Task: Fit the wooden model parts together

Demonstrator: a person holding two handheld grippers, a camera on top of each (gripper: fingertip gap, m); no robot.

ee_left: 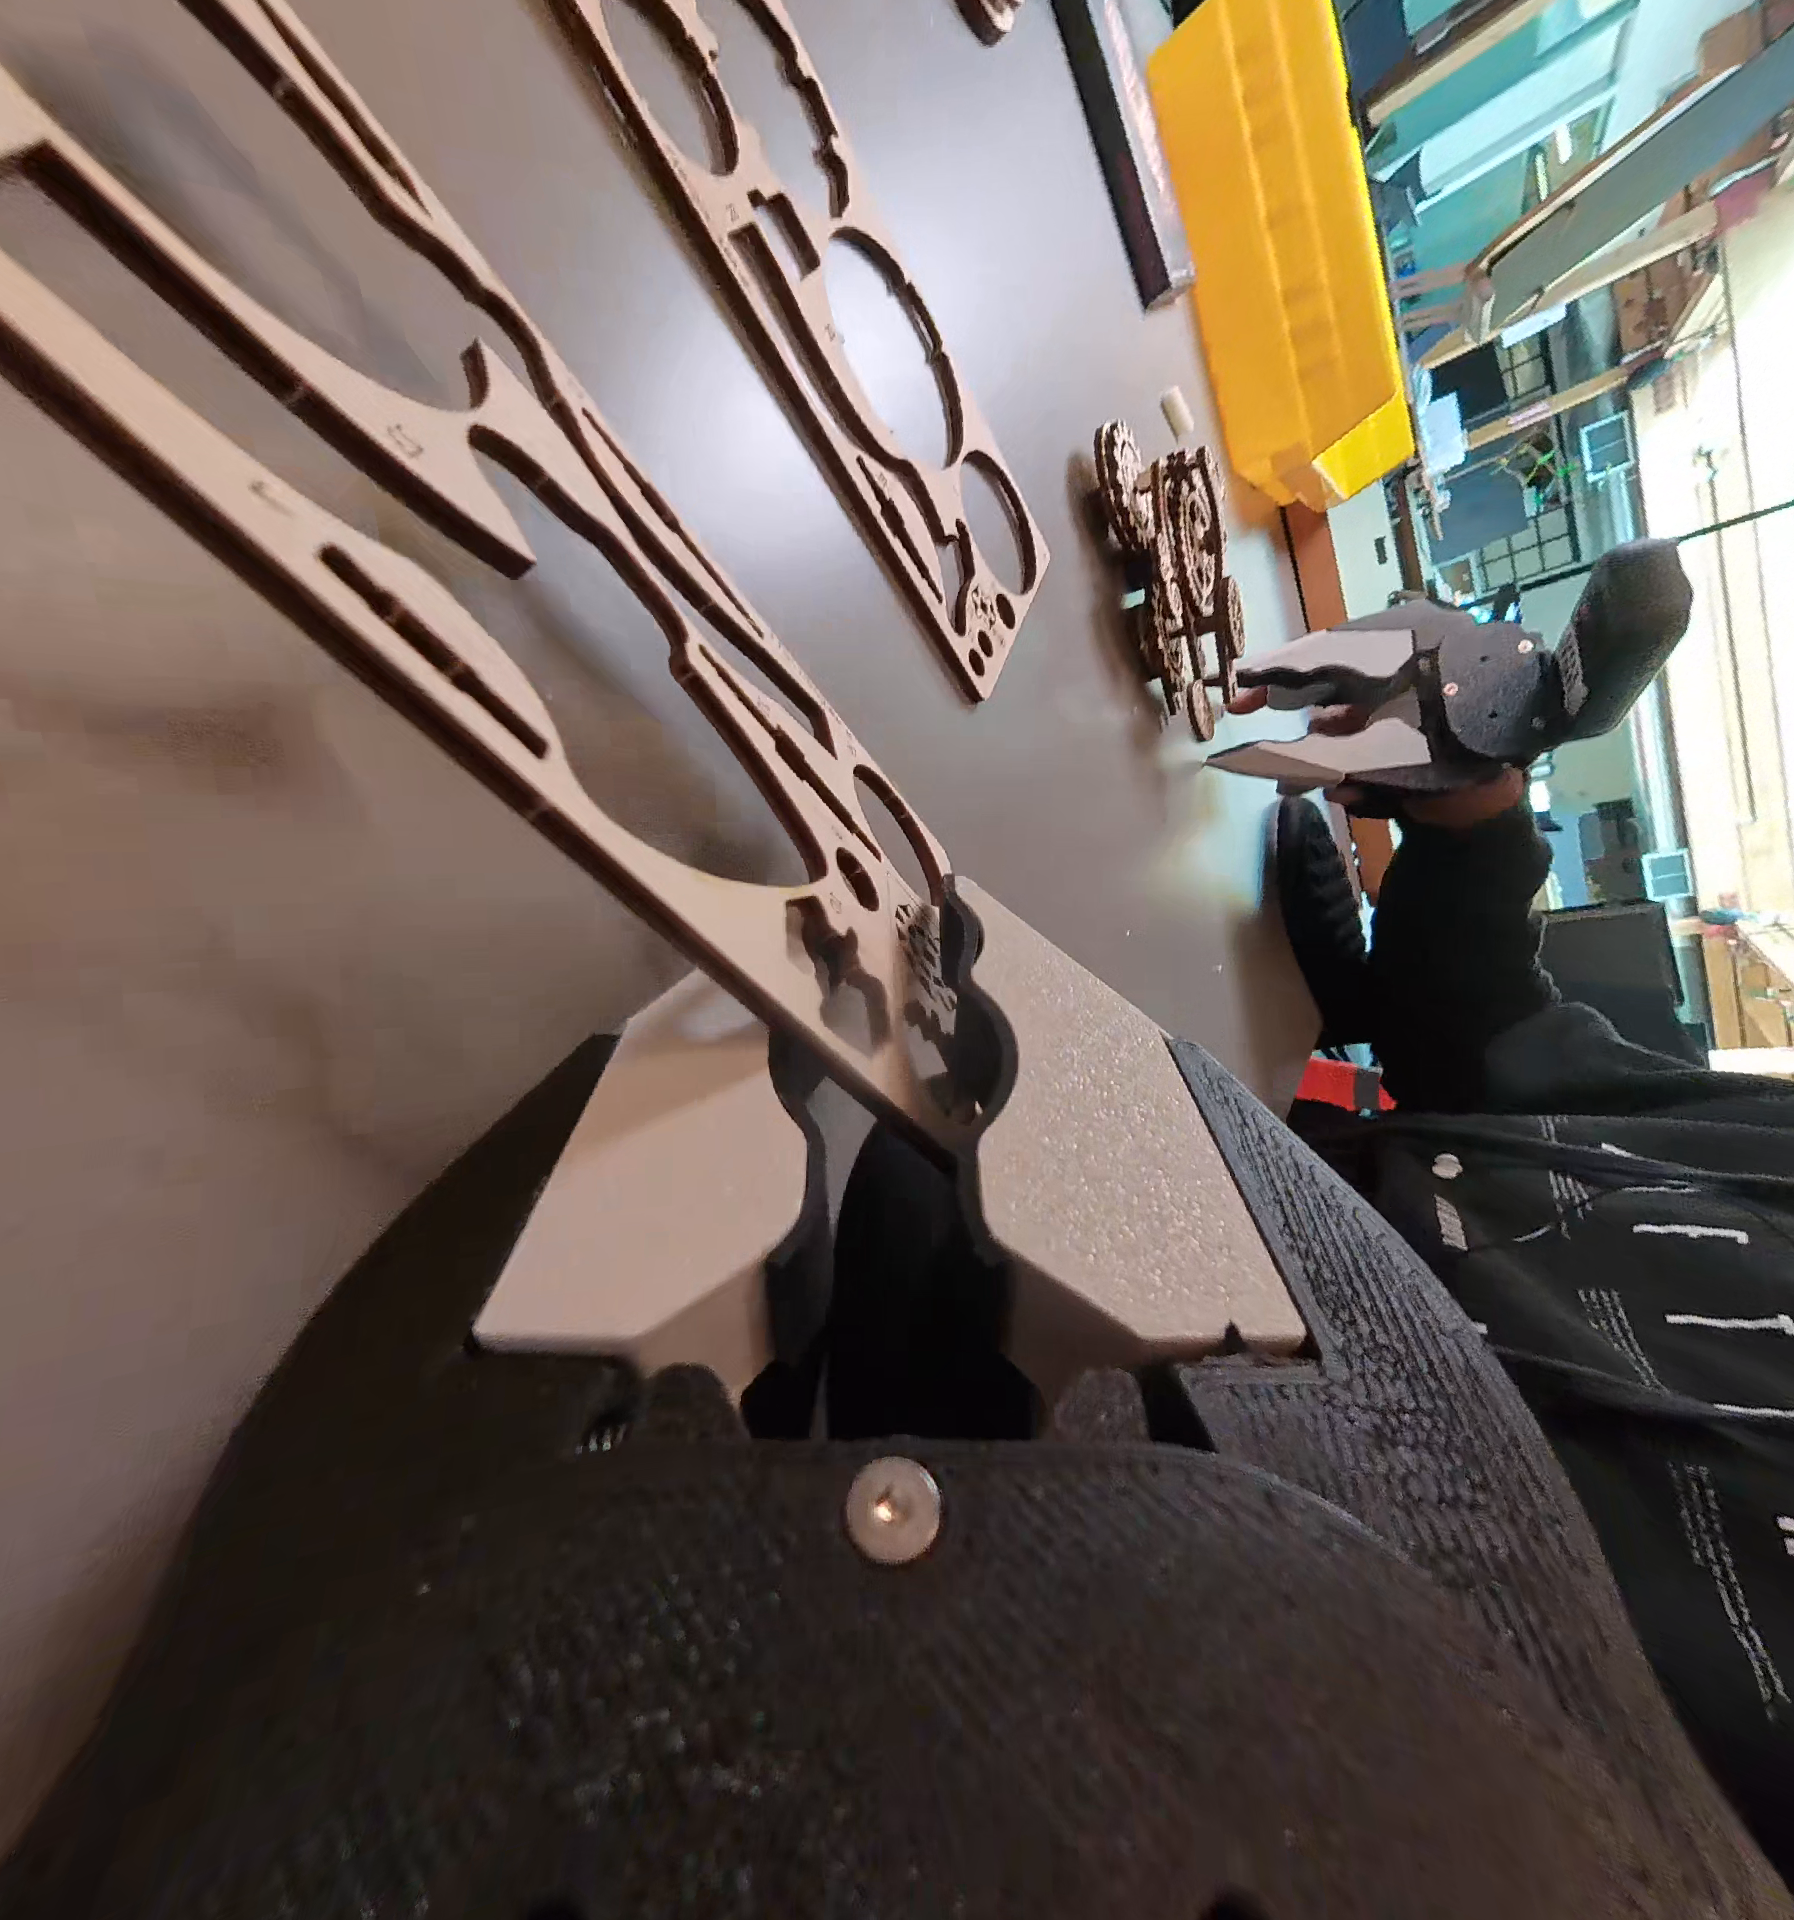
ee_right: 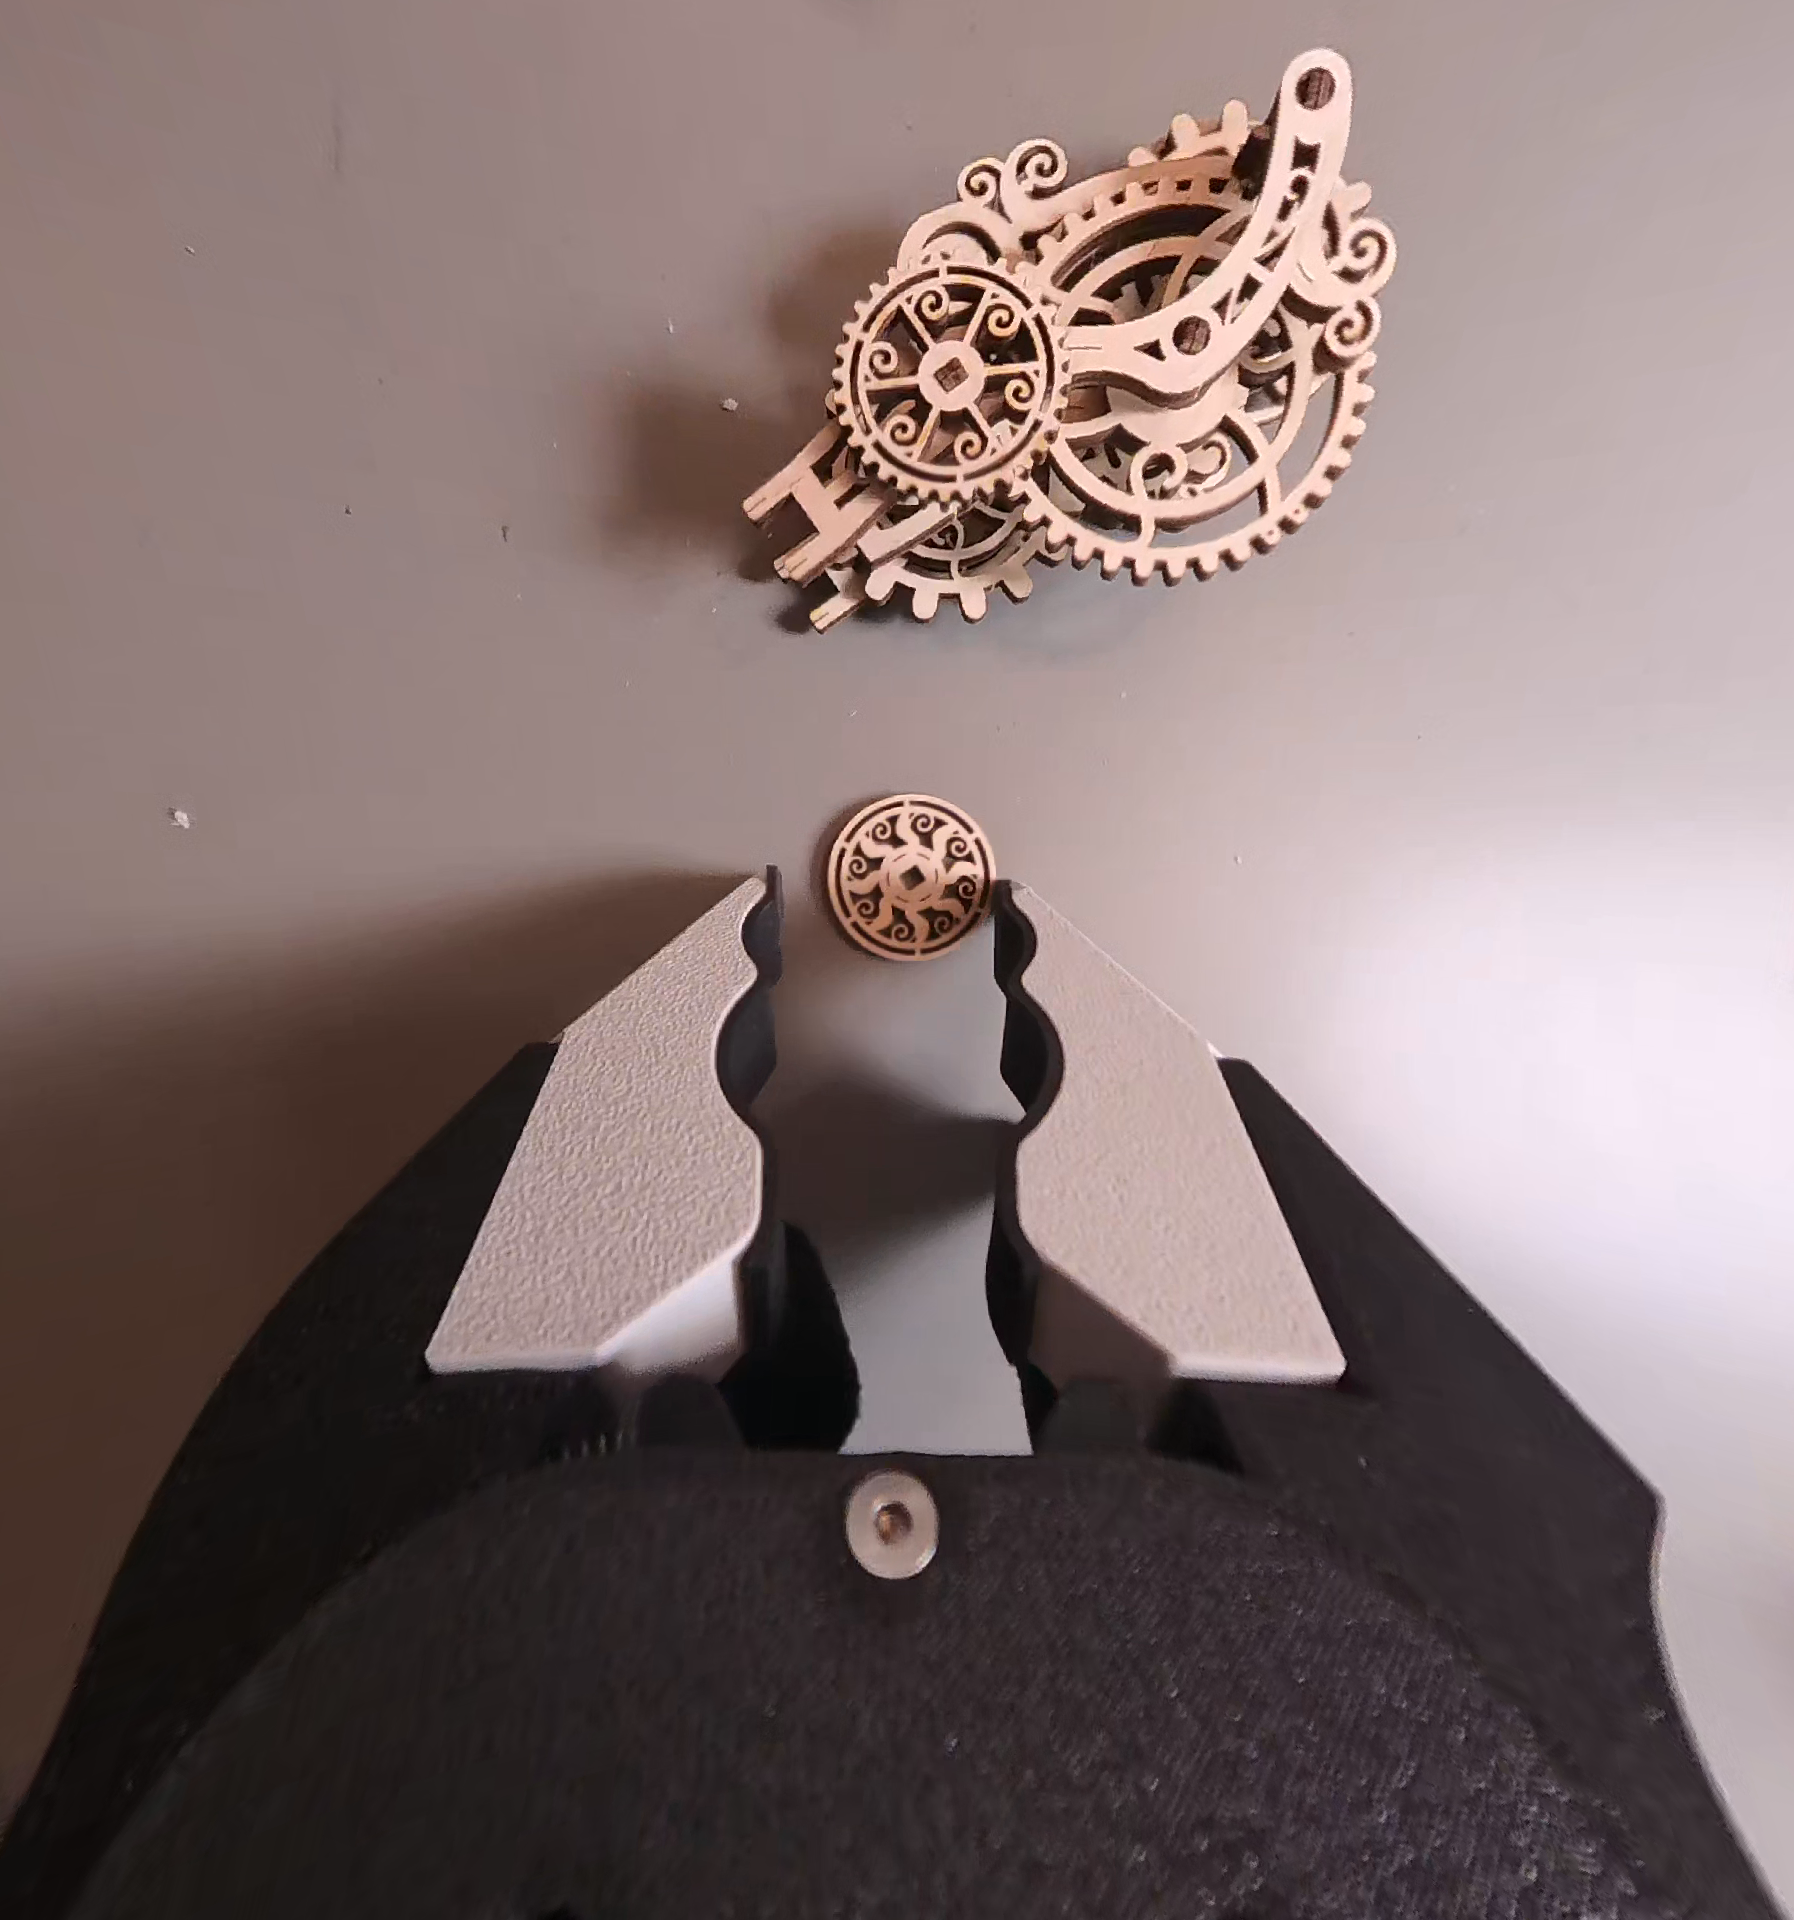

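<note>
I see the small round pale-wood disc (ee_right: 911, 888), laser-cut with dark swirls and a square centre hole, lying flat on the smooth grey worktop (ee_right: 353, 520). My right claw (ee_right: 890, 912) stands wide open around it: the right pad (ee_right: 1009, 914) sits at the disc's edge, the left pad (ee_right: 771, 914) clear of it, so nothing is gripped. Beyond the disc rests the part-built pale-wood gear model (ee_right: 1080, 384), all toothed wheels and scrollwork, its curved arm pointing up and away to the right. My left claw (ee_left: 888, 1023) has the flat tan plywood parts sheet (ee_left: 373, 436), full of empty cut-outs with burnt-brown edges, between its pads by one corner, tilted, long axis running away to the upper left; I cannot tell whether they press on it. A second sheet (ee_left: 872, 343) lies flat behind, near a yellow plastic bin (ee_left: 1277, 270).
</note>
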